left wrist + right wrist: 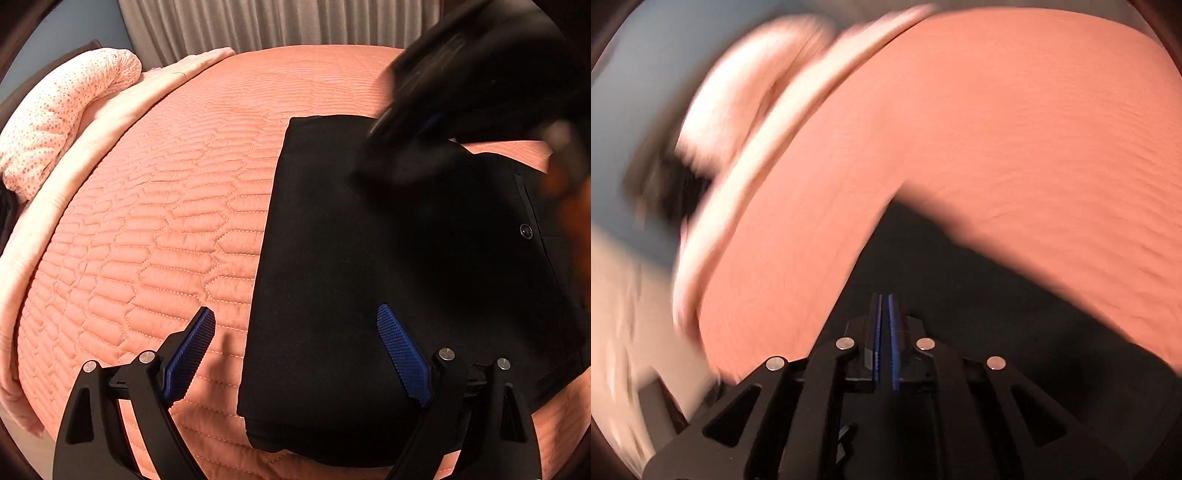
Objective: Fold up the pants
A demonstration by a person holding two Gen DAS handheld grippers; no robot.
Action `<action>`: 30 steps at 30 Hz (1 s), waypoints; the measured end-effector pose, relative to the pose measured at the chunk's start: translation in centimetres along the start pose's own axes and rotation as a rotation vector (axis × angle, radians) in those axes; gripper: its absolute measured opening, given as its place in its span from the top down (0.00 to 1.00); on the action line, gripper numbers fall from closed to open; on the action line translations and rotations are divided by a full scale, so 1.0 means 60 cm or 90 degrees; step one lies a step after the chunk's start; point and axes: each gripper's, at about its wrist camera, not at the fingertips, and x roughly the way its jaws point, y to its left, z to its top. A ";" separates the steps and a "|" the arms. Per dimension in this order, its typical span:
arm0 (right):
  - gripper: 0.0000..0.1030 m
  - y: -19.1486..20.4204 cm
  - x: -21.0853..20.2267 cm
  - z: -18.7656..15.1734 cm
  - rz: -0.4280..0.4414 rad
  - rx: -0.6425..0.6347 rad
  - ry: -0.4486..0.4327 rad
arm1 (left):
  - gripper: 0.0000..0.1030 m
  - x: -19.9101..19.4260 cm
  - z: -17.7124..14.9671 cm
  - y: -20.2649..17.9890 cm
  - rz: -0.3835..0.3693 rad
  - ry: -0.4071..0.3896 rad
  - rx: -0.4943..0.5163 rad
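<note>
Fingers (192, 354) of the left gripper (295, 354) stand wide over the near edge of the folded pants (369, 258) on the bed (166, 221), holding nothing, while the right gripper (885, 343) is closed and empty, so a careless pass could drag the top layer and open the fold.

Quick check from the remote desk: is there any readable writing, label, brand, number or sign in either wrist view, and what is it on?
None: no readable text in either view.
Black pants: a round button shows no legible marking; no tag visible.
Orange quilted bedspread: stitching only.
Dotted pillow: pattern, no lettering.
Left gripper and right gripper: no markings seen.
Right wrist view is motion-blurred, so any small print there would be unreadable.
</note>
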 end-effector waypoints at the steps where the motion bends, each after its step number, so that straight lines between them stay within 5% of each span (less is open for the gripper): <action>1: 1.00 0.002 0.027 0.007 -0.043 -0.030 0.013 | 0.15 0.000 -0.001 -0.001 0.001 -0.002 0.002; 3: 1.00 -0.070 0.033 0.042 0.007 0.080 -0.029 | 0.15 0.001 0.000 -0.002 -0.002 -0.005 0.005; 4: 0.95 -0.088 0.015 0.055 -0.041 0.129 -0.068 | 0.15 0.002 0.000 0.000 -0.004 -0.004 0.005; 5: 0.95 -0.088 -0.013 0.065 -0.062 0.142 -0.113 | 0.15 0.002 0.000 0.003 -0.006 -0.005 0.002; 7: 0.95 -0.054 -0.020 0.071 -0.003 0.102 -0.106 | 0.14 0.003 -0.003 0.004 -0.008 -0.005 -0.008; 10: 1.00 -0.032 0.055 0.068 -0.106 -0.013 -0.020 | 0.10 0.005 -0.003 0.006 0.002 -0.008 -0.018; 12: 0.95 -0.111 0.020 0.066 -0.154 0.118 -0.077 | 0.10 0.003 0.000 0.003 0.003 -0.008 -0.007; 13: 0.95 -0.147 -0.024 0.053 -0.158 0.160 -0.113 | 0.10 0.003 0.002 0.002 0.004 -0.005 0.001; 15: 0.95 -0.147 -0.103 0.011 -0.056 0.190 -0.188 | 0.10 0.000 0.013 0.004 0.002 0.005 0.011; 19: 0.96 -0.096 -0.145 -0.140 -0.059 0.140 -0.159 | 0.13 -0.025 0.090 0.013 -0.019 -0.040 -0.013; 21: 1.00 -0.154 -0.113 -0.208 -0.137 0.149 -0.113 | 0.11 -0.015 0.154 0.004 -0.010 -0.070 -0.005; 23: 1.00 -0.241 -0.137 -0.254 -0.050 0.249 -0.163 | 0.11 0.037 0.195 -0.010 0.049 -0.046 0.028; 25: 0.95 -0.258 -0.173 -0.271 -0.086 0.296 -0.186 | 0.06 0.125 0.211 -0.019 0.113 0.014 0.079; 26: 0.95 -0.254 -0.202 -0.269 -0.112 0.278 -0.199 | 0.05 0.140 0.213 -0.011 0.109 0.007 0.065; 28: 0.97 -0.228 -0.202 -0.272 -0.067 0.239 -0.181 | 0.05 0.140 0.220 -0.005 0.131 -0.002 0.064; 30: 1.00 -0.237 -0.173 -0.284 -0.124 0.213 -0.134 | 0.05 0.140 0.220 -0.006 0.136 -0.005 0.073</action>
